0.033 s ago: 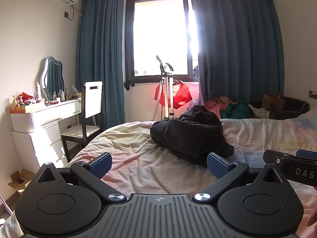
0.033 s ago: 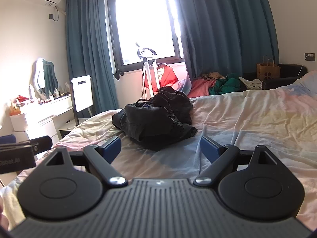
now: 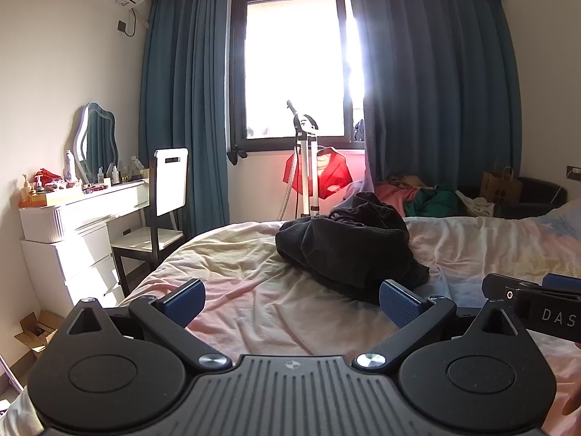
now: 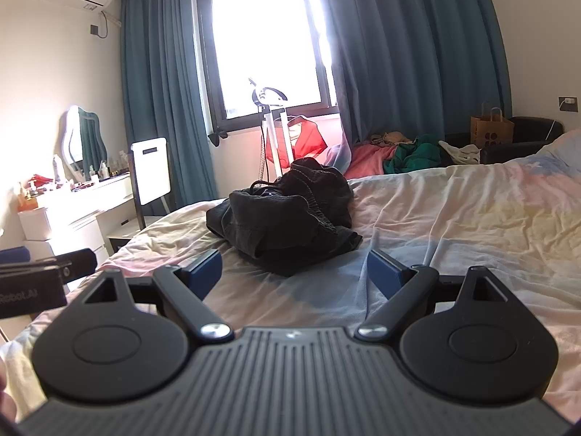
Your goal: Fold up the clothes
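A crumpled black garment lies in a heap on the bed, ahead of both grippers; it also shows in the right wrist view. My left gripper is open and empty, low over the sheet short of the heap. My right gripper is open and empty, just in front of the heap's near edge. The right gripper's side shows at the right edge of the left wrist view, and the left gripper's side shows at the left edge of the right wrist view.
A white dressing table with a mirror and a chair stand left of the bed. A garment steamer stand with a red cloth is by the window. A pile of coloured clothes and a paper bag lie beyond the bed's far side.
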Demonstrator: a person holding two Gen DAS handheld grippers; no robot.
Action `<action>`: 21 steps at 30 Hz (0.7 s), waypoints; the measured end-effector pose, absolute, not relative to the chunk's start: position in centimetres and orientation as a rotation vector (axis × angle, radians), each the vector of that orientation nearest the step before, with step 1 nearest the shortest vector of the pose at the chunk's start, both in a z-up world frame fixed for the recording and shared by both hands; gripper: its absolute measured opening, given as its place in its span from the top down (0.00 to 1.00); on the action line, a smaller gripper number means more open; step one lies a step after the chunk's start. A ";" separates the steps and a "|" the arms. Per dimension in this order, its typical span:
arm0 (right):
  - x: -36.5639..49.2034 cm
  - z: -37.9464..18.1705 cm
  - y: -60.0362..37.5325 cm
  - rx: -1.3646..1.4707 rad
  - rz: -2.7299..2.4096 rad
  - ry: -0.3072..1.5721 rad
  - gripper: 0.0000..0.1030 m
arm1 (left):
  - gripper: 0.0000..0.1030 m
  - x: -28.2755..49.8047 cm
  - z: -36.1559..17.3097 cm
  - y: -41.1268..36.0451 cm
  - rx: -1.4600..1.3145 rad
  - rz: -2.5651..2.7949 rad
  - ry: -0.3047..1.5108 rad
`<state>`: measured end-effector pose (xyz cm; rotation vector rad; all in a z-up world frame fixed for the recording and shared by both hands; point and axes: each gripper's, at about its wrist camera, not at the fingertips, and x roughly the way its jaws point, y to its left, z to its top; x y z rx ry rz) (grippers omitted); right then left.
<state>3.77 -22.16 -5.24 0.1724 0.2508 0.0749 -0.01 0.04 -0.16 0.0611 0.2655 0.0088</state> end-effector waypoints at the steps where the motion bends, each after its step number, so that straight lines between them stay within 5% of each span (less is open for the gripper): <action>1: 3.8 -5.3 -22.2 0.170 0.076 0.251 0.14 | 0.00 0.0 -0.2 0.1 0.061 0.009 0.265; 21: 3.7 -5.0 -21.8 0.153 0.076 0.243 0.14 | 0.00 -0.1 -1.6 0.4 0.058 0.003 0.262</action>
